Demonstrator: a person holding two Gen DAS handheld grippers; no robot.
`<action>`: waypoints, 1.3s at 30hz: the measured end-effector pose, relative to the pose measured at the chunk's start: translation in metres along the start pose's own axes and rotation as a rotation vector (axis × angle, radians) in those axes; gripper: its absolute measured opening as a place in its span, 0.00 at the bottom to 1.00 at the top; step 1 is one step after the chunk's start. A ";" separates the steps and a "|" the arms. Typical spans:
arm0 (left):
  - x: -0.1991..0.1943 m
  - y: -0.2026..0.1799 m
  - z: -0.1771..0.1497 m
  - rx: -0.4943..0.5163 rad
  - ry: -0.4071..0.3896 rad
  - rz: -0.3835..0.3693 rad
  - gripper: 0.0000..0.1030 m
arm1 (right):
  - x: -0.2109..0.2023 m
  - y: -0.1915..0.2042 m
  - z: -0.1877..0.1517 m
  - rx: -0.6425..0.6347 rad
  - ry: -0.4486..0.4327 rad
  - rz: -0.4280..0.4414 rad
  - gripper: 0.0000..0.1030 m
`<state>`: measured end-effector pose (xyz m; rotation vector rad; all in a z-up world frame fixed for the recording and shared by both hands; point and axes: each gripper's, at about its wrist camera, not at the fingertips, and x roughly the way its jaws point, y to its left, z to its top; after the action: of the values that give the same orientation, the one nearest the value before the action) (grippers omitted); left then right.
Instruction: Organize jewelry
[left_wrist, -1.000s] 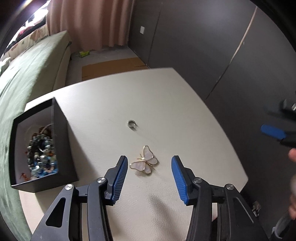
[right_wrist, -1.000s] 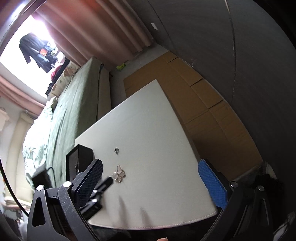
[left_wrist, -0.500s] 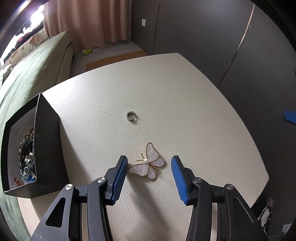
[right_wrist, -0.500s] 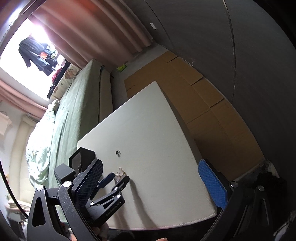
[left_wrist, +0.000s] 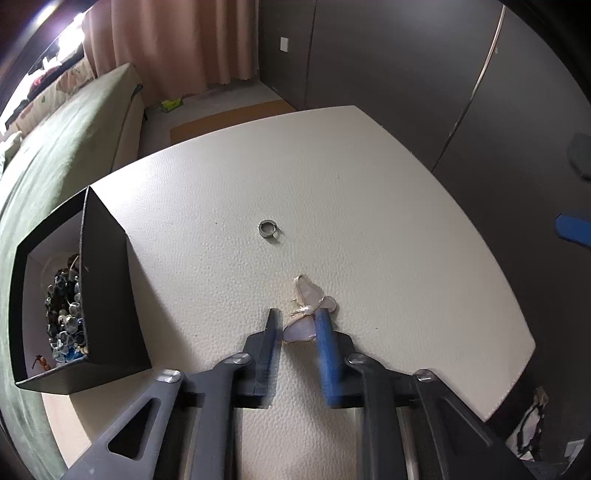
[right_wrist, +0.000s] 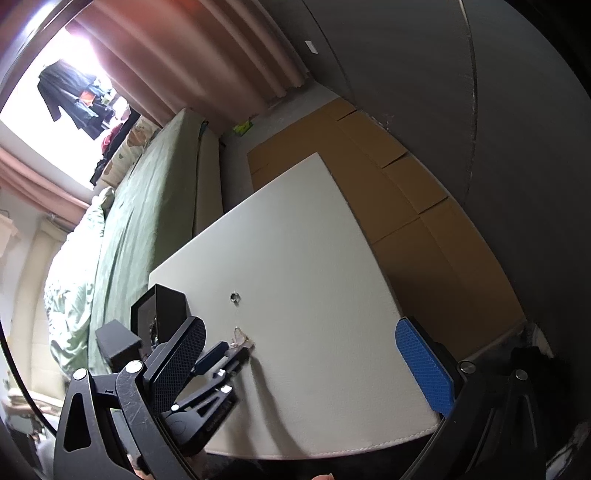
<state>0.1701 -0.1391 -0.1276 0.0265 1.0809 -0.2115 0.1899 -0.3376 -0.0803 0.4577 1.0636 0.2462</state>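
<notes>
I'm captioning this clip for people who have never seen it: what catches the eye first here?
First, the butterfly brooch near the front of the white table, pinched between the narrowed fingers of the left gripper. Beyond it lies a small silver ring, alone mid-table. At the table's left edge stands an open black box holding a heap of dark glassy beads, while the right gripper hangs wide open.

The left gripper's (left_wrist: 297, 317) fingers cover the butterfly brooch's (left_wrist: 308, 295) near wing, and their pads are motion-blurred. The black box's (left_wrist: 105, 280) near wall hides most of the beaded jewelry (left_wrist: 62, 306) inside. The right gripper's (right_wrist: 299, 354) own finger masks that box (right_wrist: 168, 301) partly, near the tabletop's left edge.
</notes>
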 end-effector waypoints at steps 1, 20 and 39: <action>-0.003 0.003 0.002 -0.009 -0.005 -0.009 0.13 | 0.002 0.001 0.000 -0.001 0.002 -0.002 1.00; -0.012 0.020 0.011 -0.037 0.018 -0.118 0.01 | 0.041 0.026 0.003 -0.043 0.062 -0.038 1.00; 0.001 0.003 0.002 -0.047 0.026 -0.080 0.44 | 0.014 0.000 0.004 -0.003 0.016 -0.027 1.00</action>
<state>0.1730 -0.1365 -0.1278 -0.0563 1.1131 -0.2580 0.2003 -0.3330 -0.0892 0.4392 1.0843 0.2276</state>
